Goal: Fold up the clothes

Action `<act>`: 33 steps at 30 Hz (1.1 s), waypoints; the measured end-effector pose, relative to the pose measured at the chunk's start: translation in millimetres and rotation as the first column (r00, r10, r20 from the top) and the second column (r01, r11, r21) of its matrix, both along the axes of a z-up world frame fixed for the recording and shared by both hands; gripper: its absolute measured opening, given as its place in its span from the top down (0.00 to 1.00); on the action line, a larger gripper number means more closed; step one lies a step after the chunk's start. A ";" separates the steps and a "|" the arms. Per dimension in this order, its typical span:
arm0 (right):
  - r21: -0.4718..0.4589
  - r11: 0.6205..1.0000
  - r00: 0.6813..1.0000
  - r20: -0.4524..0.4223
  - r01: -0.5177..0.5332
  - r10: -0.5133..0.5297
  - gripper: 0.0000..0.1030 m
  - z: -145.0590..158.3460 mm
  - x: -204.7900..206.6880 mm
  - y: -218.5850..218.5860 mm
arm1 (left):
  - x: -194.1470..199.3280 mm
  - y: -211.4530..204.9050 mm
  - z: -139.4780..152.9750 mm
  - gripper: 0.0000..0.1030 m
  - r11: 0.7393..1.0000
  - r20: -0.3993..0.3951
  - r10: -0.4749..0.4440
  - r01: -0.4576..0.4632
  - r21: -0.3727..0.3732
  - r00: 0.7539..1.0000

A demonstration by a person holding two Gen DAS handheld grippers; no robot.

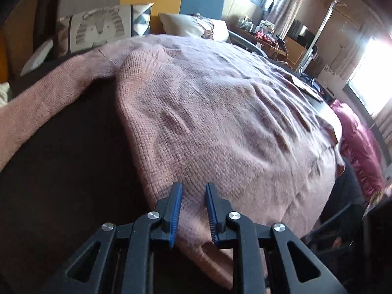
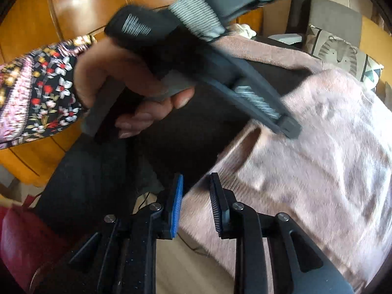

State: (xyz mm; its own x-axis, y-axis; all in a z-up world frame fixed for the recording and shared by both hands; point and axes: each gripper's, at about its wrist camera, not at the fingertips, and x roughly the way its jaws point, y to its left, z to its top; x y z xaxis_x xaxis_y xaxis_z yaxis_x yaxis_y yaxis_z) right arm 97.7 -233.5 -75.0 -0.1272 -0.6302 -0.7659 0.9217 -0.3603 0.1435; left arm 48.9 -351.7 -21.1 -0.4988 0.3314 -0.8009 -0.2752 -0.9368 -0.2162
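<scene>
While the dusty-pink knitted sweater (image 1: 220,112) is lying spread across the dark brown bed cover (image 1: 68,159), both tongs are sitting at its near hem.

Item 1, left gripper (image 1: 193,210): black linkage, blue ribbed pads. Its jaws are standing parted with a corner of knit running between them; the fabric is filling the gap, yet whether the pads are actually pinching it cannot be told. In the right wrist view a hand (image 2: 127,90) in a floral sleeve (image 2: 36,93) is seen squeezing this tool's grey handle, and its far end is resting on the sweater's side edge.

Item 2, right gripper (image 2: 196,205): same build, jaws standing apart over the ribbed hem band; the fabric is passing under and between the fingers, with no clear bite showing.

Relation that matters: the garment's body is stretching away from both tongs toward the lion-print cushion (image 1: 98,27), long axis running hem to neckline, one sleeve (image 1: 41,103) trailing off to the left. Both grippers are sitting equally close to the hem.

Unclear: the neckline and the other sleeve are not making themselves out; motion blur is smearing the right wrist view. A crumpled magenta garment (image 1: 360,147) is lying beyond the far right edge.
</scene>
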 end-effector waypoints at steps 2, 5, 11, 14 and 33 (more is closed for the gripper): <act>-0.023 0.999 1.000 0.020 0.022 -0.021 0.75 1.7 -4.0 17.5 | 11.4 2.7 0.5 0.80 0.999 -0.035 -0.016 0.014 -0.050 0.999; -0.095 0.989 0.992 0.070 0.111 -0.104 0.75 10.1 -18.5 46.7 | 24.6 10.7 2.3 0.80 0.990 -0.056 -0.042 0.034 -0.134 0.998; -0.144 0.946 0.956 0.087 0.291 -0.280 0.75 23.6 -60.2 73.1 | 42.8 17.0 4.5 0.80 0.972 -0.060 -0.085 0.070 -0.225 0.995; -0.101 0.942 0.946 0.086 0.322 -0.314 0.75 19.9 -86.1 58.9 | 49.8 9.4 4.5 0.80 0.977 -0.051 -0.071 0.059 -0.206 0.996; 0.035 0.894 0.894 -0.079 0.446 -0.442 0.72 33.5 -27.6 109.4 | 13.5 79.3 13.9 0.80 0.994 -0.068 -0.011 0.004 -0.109 0.998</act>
State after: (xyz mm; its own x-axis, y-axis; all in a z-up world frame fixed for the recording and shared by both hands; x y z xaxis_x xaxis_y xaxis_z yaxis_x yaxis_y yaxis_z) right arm 70.0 -124.1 -41.6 -0.4366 -0.4563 -0.7754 0.6709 -0.7394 0.0573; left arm 62.4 -272.5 -7.2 -0.5512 0.2483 -0.7966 -0.2927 -0.9516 -0.0941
